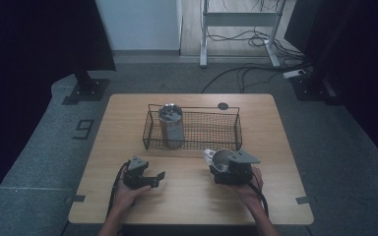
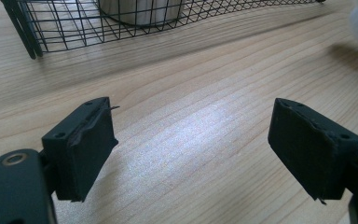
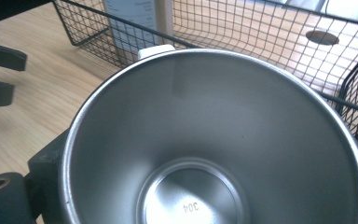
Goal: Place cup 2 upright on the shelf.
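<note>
Here, steel cup (image 3: 214,140) clamped in right gripper (image 1: 230,169), mouth facing its camera, left gripper (image 2: 191,149) apart.

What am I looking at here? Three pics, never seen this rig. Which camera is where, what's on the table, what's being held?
No robot here: a person holds a hand-operated two-jaw gripper in each hand at a wooden table.

The high view looks down from above the person's side. The other two pictures come from cameras riding on the grippers, each looking along its own black jaws.

On the table sits a black wire basket with one steel cup standing at its left end.

The left gripper is open and empty, jaws spread wide above bare wood.

The right gripper holds a second steel cup near the basket's front edge. Its view looks straight into the empty cup, with "304" stamped on the bottom.
</note>
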`<control>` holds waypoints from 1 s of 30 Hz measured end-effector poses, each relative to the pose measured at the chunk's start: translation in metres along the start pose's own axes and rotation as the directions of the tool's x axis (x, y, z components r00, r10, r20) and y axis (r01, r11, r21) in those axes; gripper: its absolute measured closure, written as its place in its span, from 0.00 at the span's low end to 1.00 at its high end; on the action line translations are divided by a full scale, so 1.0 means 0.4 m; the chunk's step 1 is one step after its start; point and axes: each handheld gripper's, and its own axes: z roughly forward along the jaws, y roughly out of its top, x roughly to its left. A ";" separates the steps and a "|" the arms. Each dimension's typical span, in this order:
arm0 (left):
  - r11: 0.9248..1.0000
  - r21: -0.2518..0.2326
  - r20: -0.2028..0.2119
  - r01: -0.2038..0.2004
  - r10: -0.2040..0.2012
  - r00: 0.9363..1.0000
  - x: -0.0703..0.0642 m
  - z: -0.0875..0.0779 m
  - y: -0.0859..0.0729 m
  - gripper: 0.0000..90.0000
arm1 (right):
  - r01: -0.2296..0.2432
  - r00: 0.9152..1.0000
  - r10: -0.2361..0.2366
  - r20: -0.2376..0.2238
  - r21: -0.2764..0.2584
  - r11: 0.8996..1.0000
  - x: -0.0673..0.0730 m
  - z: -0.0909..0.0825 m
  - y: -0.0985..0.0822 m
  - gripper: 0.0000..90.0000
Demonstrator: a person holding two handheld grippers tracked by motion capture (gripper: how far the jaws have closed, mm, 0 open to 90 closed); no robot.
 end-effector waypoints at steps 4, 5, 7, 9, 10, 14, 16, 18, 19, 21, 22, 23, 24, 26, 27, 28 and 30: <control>1.000 0.000 -0.001 0.003 -0.003 1.000 0.002 -0.001 0.000 0.16 | 0.016 1.000 -0.016 -0.015 0.004 1.000 0.002 -0.010 0.012 0.07; 1.000 0.001 -0.001 0.004 -0.004 1.000 0.003 -0.001 0.000 0.16 | 0.021 1.000 -0.021 -0.017 0.002 1.000 0.001 -0.011 0.014 0.07; 1.000 0.002 -0.002 0.006 -0.006 1.000 0.005 -0.001 -0.001 0.16 | 0.021 0.999 -0.021 -0.027 -0.004 1.000 -0.001 -0.014 0.019 0.07; 1.000 0.000 -0.003 0.008 -0.008 1.000 0.005 -0.002 0.000 0.16 | 0.019 0.999 -0.019 -0.035 -0.011 1.000 -0.004 -0.018 0.025 0.07; 1.000 -0.002 -0.003 0.009 -0.009 1.000 0.005 -0.002 0.000 0.16 | 0.017 0.999 -0.017 -0.037 -0.015 1.000 -0.005 -0.022 0.029 0.07; 1.000 -0.001 -0.002 0.009 -0.009 1.000 0.005 -0.003 0.000 0.16 | 0.016 0.999 -0.017 -0.046 -0.025 1.000 -0.010 -0.034 0.043 0.07; 1.000 0.002 -0.002 0.008 -0.008 1.000 0.005 -0.002 0.000 0.16 | 0.018 0.998 -0.020 -0.055 -0.025 1.000 -0.013 -0.039 0.051 0.07; 1.000 0.002 -0.002 0.008 -0.008 1.000 0.005 -0.002 0.000 0.16 | 0.017 0.998 -0.019 -0.060 -0.028 0.999 -0.014 -0.043 0.058 0.07; 1.000 0.002 -0.002 0.009 -0.009 1.000 0.005 -0.002 0.000 0.16 | 0.014 0.998 -0.016 -0.063 -0.031 0.999 -0.015 -0.045 0.060 0.07; 1.000 0.001 -0.002 0.009 -0.009 1.000 0.006 -0.003 0.000 0.16 | 0.014 0.998 -0.016 -0.064 -0.036 0.999 -0.016 -0.047 0.066 0.07; 1.000 0.001 -0.002 0.010 -0.010 1.000 0.006 -0.003 0.000 0.16 | 0.013 0.998 -0.015 -0.068 -0.037 0.999 -0.017 -0.049 0.069 0.07; 1.000 0.001 -0.003 0.010 -0.010 1.000 0.007 -0.004 0.000 0.16 | 0.009 0.997 -0.012 -0.071 -0.039 0.999 -0.018 -0.050 0.072 0.07; 1.000 0.000 -0.002 0.010 -0.010 1.000 0.007 -0.004 0.000 0.16 | 0.008 0.997 -0.011 -0.074 -0.042 0.999 -0.018 -0.050 0.075 0.07; 1.000 0.001 -0.003 0.011 -0.011 1.000 0.007 -0.004 0.000 0.17 | 0.007 0.997 -0.010 -0.077 -0.044 0.999 -0.019 -0.052 0.080 0.07; 1.000 0.001 -0.002 0.010 -0.010 1.000 0.007 -0.004 0.000 0.16 | 0.005 0.997 -0.009 -0.078 -0.046 0.999 -0.019 -0.052 0.082 0.07; 1.000 0.001 -0.002 0.010 -0.010 1.000 0.007 -0.004 0.000 0.16 | 0.004 0.997 -0.008 -0.081 -0.045 0.999 -0.020 -0.053 0.086 0.07; 1.000 0.001 -0.003 0.010 -0.010 1.000 0.007 -0.004 0.000 0.16 | 0.000 0.996 -0.004 -0.084 -0.050 0.999 -0.022 -0.054 0.092 0.07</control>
